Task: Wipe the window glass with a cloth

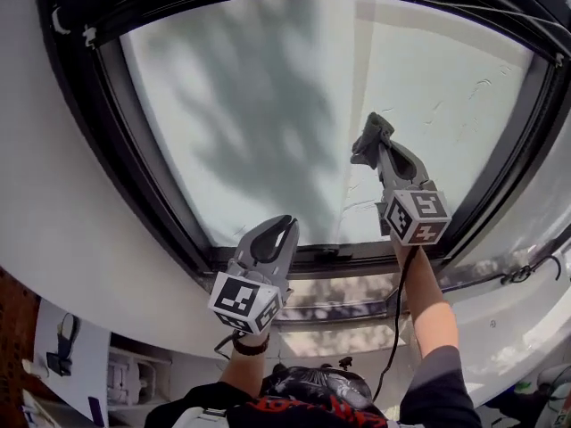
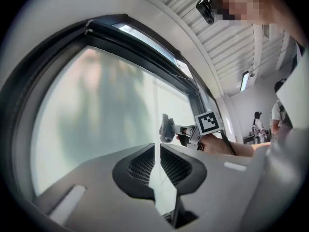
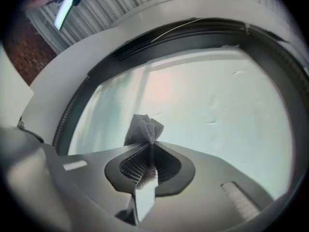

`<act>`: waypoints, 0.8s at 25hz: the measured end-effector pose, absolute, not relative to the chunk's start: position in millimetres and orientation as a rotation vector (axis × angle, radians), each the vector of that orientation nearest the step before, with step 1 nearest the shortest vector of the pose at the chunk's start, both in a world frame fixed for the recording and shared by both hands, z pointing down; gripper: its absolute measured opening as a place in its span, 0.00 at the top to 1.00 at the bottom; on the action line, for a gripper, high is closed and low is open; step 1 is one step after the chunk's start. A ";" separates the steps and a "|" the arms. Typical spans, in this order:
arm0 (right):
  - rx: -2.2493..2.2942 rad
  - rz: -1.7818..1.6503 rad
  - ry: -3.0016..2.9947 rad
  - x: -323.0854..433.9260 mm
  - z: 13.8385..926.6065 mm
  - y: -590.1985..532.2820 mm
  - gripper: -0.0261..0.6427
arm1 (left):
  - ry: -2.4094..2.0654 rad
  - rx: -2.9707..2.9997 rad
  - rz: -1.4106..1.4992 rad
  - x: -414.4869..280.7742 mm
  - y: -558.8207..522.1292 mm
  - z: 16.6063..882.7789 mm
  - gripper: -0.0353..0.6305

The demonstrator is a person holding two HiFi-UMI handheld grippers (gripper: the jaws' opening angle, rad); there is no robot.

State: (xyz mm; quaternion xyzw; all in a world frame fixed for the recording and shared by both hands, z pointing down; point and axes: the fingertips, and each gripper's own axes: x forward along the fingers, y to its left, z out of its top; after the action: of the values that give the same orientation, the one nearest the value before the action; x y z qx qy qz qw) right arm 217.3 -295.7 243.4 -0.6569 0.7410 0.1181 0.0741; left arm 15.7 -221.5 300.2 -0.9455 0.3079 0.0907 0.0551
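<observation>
Right gripper view shows right gripper [image 3: 149, 147] clamped on the cloth [image 3: 143, 129], bunched past its tips; left gripper [image 2: 157, 147] barely parted, empty.

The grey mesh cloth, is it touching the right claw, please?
Touching. The right gripper view shows the grey mesh cloth pinched inside the shut right claw.

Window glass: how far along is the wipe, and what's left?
Done: the cloth is pinched in the right gripper. In hand: it is held up at the right part of the window glass; whether it touches can't be told. Left: faint marks show on that side, so most wiping probably lies ahead. The left gripper is empty, jaws slightly apart, near the lower frame.
</observation>
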 end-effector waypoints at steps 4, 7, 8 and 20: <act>-2.290 0.320 1.941 369.0 250.8 -261.3 0.92 | 0.770 -2.920 0.241 80.8 -208.1 303.9 0.90; -2.521 0.228 1.686 468.9 264.6 -232.8 0.92 | 0.703 -2.933 0.216 108.6 -197.7 302.2 0.90; -2.564 0.201 1.612 492.0 268.6 -224.3 0.92 | 0.706 -2.936 0.214 111.2 -197.0 304.1 0.90; -1.875 0.337 2.154 205.4 248.8 -293.1 0.92 | 1.132 -2.757 0.217 4.6 -218.5 303.5 0.90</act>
State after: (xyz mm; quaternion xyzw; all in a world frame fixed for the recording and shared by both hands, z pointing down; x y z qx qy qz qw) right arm 205.4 -293.1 248.8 -0.6463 0.7424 0.1163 0.1327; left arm 4.6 -218.5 303.5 -0.9199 0.3777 0.0724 0.0768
